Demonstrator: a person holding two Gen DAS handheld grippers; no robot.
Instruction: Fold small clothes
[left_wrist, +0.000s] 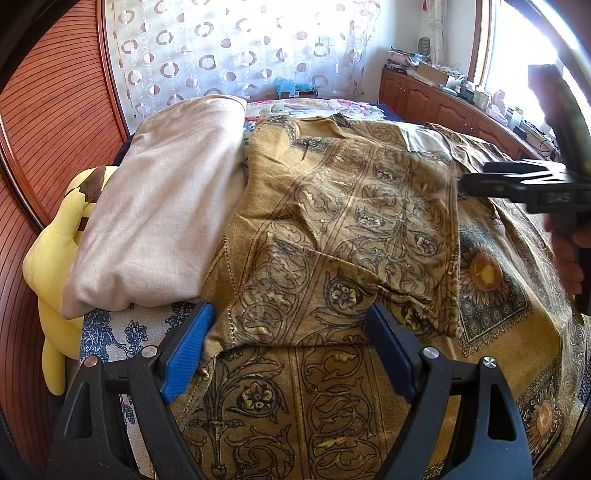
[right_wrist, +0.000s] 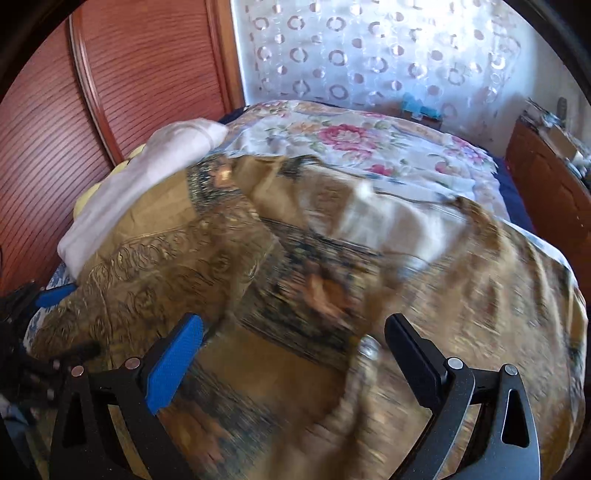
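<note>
While both grippers gape, patterned garment (left_wrist: 332, 229) lies on bed (right_wrist: 369, 147).

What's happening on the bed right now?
A person is folding a gold patterned cloth on the bed, one claw in each hand. The left claw hangs open over the cloth's near folded edge, gripping nothing. The right claw is open too, over the same cloth; its view is blurred. A beige folded piece lies beside it.

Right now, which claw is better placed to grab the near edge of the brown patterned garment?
Probably left: the left claw hangs open with the garment's near hem between its fingers. The right claw is open too, but over its blurred middle.
</note>
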